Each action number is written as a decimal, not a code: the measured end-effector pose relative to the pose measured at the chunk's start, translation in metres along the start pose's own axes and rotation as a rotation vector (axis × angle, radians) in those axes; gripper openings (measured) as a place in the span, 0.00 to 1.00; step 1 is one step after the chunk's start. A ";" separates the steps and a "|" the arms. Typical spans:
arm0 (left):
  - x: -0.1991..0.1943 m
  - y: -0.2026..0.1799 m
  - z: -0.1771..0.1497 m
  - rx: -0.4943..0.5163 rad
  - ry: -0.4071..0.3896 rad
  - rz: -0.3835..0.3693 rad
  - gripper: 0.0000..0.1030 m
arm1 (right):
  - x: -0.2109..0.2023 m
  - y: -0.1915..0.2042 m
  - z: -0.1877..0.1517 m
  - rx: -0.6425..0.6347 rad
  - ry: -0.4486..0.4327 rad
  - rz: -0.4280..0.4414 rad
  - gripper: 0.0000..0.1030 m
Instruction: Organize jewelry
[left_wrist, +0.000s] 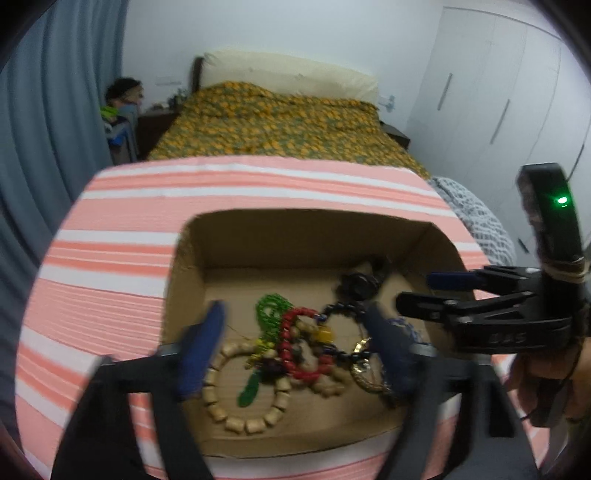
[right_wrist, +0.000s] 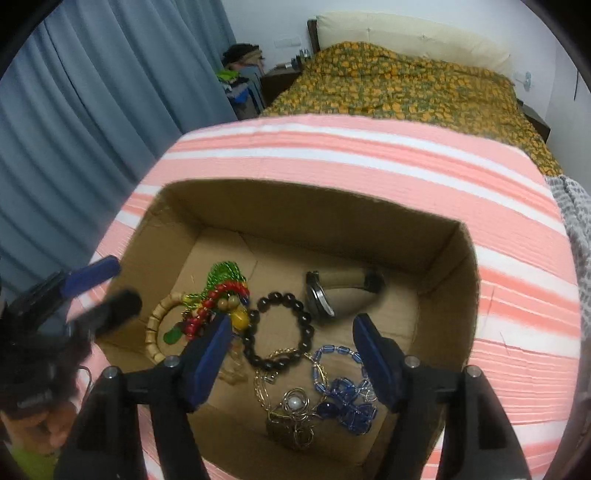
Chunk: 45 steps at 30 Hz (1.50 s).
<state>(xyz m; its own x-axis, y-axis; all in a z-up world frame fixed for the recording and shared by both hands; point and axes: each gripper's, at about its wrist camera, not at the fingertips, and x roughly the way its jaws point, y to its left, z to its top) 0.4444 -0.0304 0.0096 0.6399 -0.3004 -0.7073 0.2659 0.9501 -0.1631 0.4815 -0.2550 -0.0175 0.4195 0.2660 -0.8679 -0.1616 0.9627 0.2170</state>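
Note:
An open cardboard box (left_wrist: 258, 236) (right_wrist: 332, 214) holds the jewelry. Inside lie a wooden bead bracelet (left_wrist: 236, 413) (right_wrist: 155, 332), a green chain (left_wrist: 271, 314) (right_wrist: 225, 271), a red bead bracelet (left_wrist: 286, 343) (right_wrist: 218, 291), a black bead bracelet (right_wrist: 280, 328), a blue bead necklace (right_wrist: 347, 398), a gold chain with a pearl piece (right_wrist: 293, 404) and a watch (right_wrist: 325, 295). My left gripper (left_wrist: 295, 339) hangs open and empty above the left part of the box. My right gripper (right_wrist: 291, 354) hangs open and empty above the right part; it also shows in the left wrist view (left_wrist: 417, 291).
The box sits on a pink and white striped cloth (left_wrist: 110, 266) (right_wrist: 369, 147). Behind it is a bed with an orange patterned cover (left_wrist: 280, 122) (right_wrist: 406, 81). Blue curtains (right_wrist: 92, 110) hang at the left. White wardrobe doors (left_wrist: 498, 92) stand at the right.

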 end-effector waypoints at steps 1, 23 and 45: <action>-0.003 0.000 0.000 0.004 -0.011 0.006 0.87 | -0.007 0.000 -0.001 0.005 -0.015 0.000 0.67; -0.105 -0.045 -0.039 0.075 -0.184 0.304 1.00 | -0.113 0.063 -0.084 -0.114 -0.273 -0.127 0.76; -0.141 -0.059 -0.053 0.063 -0.108 0.373 1.00 | -0.151 0.084 -0.104 -0.088 -0.289 -0.124 0.76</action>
<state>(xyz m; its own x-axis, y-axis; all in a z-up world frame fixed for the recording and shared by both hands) 0.3009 -0.0398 0.0824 0.7721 0.0541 -0.6332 0.0426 0.9897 0.1364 0.3118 -0.2193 0.0850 0.6750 0.1622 -0.7198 -0.1646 0.9841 0.0674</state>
